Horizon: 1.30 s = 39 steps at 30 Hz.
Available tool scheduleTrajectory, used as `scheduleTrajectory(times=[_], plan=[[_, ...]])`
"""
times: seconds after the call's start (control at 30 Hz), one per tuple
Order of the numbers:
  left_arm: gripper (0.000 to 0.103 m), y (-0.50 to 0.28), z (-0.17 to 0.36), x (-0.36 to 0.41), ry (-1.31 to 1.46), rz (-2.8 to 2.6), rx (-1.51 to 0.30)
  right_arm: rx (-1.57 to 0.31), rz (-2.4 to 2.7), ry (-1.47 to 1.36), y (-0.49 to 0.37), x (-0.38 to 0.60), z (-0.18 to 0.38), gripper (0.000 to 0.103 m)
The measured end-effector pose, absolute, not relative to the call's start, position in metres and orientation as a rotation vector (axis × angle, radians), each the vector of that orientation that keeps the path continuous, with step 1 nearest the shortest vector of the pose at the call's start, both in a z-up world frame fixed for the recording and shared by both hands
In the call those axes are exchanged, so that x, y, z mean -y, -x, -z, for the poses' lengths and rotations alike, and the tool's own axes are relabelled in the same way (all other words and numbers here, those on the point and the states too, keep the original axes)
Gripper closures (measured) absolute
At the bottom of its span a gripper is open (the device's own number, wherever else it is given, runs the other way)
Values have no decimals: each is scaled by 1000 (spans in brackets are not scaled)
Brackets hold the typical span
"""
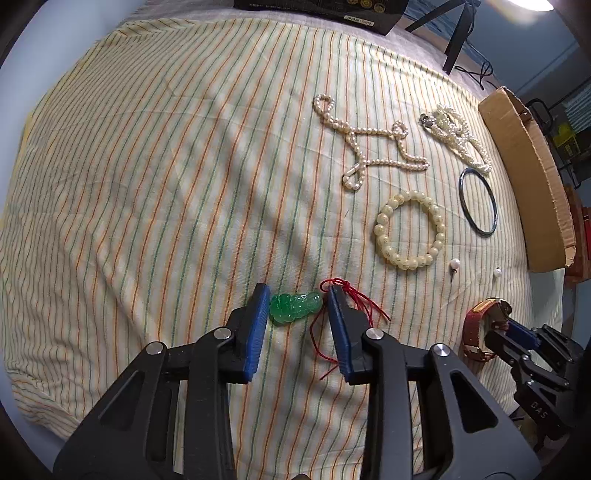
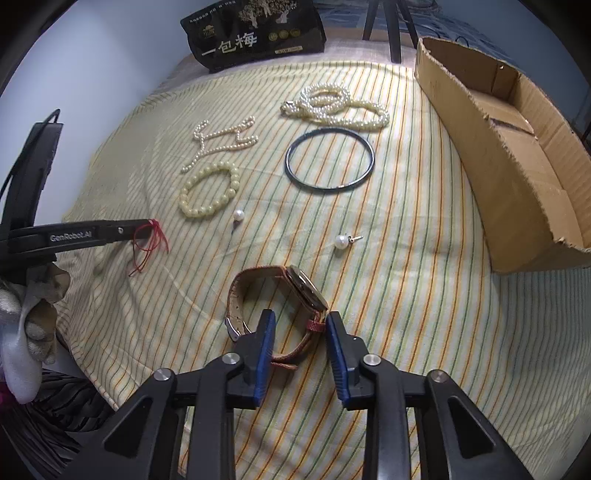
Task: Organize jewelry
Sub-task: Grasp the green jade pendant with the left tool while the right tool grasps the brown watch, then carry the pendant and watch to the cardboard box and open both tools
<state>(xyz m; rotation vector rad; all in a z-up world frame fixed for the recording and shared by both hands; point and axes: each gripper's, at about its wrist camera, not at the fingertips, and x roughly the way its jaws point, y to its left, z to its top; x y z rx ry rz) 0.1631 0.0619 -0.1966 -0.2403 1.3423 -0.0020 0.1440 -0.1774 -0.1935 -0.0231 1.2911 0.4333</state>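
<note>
On the striped cloth point(image 1: 147, 166) my left gripper point(image 1: 297, 295) is open with its blue pads on either side of a green jade pendant point(image 1: 294, 307) on a red cord point(image 1: 351, 306). My right gripper point(image 2: 300, 320) is open around the strap of a brown-strapped watch point(image 2: 280, 295), which also shows in the left wrist view point(image 1: 480, 328). Further back lie a cream bead bracelet point(image 2: 208, 190), a dark bangle point(image 2: 330, 158), a thin pearl necklace point(image 2: 225, 142), a bunched pearl strand point(image 2: 334, 105) and two loose pearl earrings point(image 2: 239, 215) point(image 2: 341, 240).
An open cardboard box point(image 2: 509, 147) stands at the right edge of the cloth. A black snack bag point(image 2: 255, 33) stands at the back. A tripod leg point(image 2: 393, 29) rises behind the table. The left gripper's side point(image 2: 74, 236) shows at the left.
</note>
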Motion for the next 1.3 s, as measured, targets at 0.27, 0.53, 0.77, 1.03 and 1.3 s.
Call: scheduleTrajectory(times=[0.27,0.53,0.77,1.03,1.3], plan=[[71,-156,176,-66,244,5,-1283,-1307,-422,-37,-147,183,199,93],[71,-149,157,-67,264,26,-1230,-1280,-417,-58,-142,189,193,95],[71,-144,124,-66,269,49,-1126,-1206,-411,-60,-142,194,170,96],[71,-146,82,-44,248,116,-1026,-1100,-396,-69,-145,213,130,96],[71,-153,38,-10,260,219,-939,-1024,-323,-124,-160,261,101,96]])
